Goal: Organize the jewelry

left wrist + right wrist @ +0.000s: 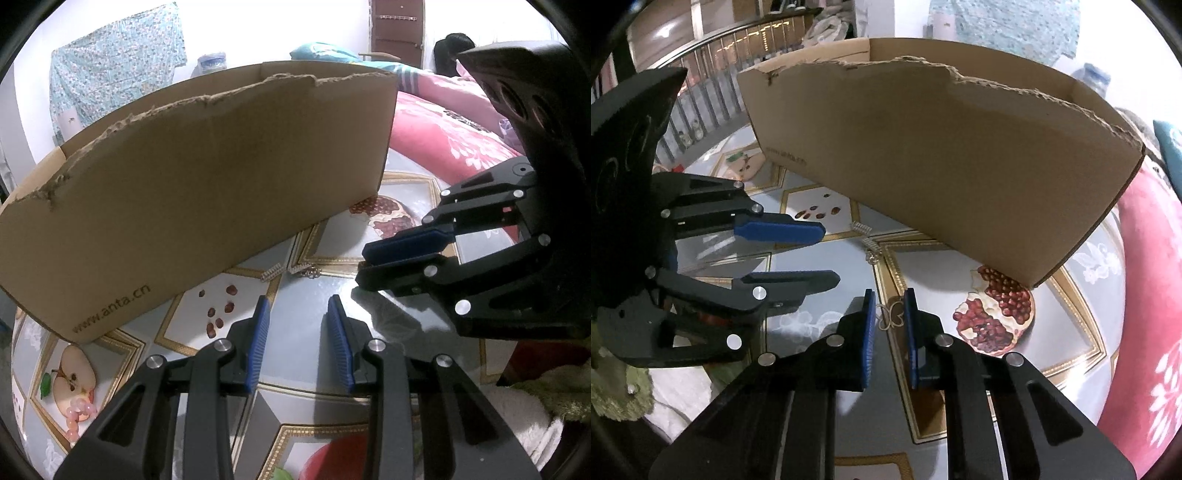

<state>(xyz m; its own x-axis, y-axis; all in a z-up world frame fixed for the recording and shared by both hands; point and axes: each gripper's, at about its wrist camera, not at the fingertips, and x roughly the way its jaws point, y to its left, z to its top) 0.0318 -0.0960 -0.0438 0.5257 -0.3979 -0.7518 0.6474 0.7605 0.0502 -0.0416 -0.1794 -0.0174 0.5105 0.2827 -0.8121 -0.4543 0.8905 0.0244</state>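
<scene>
Between our right gripper pads lies a thin wire pendant, jaws narrowed around it but not visibly pinching. Our left gripper hangs released, empty. Crystal pieces wait just before the torn cardboard box, whose inside stays hidden.

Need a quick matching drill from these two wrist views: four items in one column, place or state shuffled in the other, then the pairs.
Items
1. cardboard box
2. pink bead bracelet
3. gold wire piece
4. left gripper

Place or state
A. between the right gripper's blue pads
B. jaws apart, nothing between them
C. on the printed apple slice, near the table's edge
D. standing on the table, top edge torn

Pairs: 1-D, 2-C, 3-A, 4-B
</scene>
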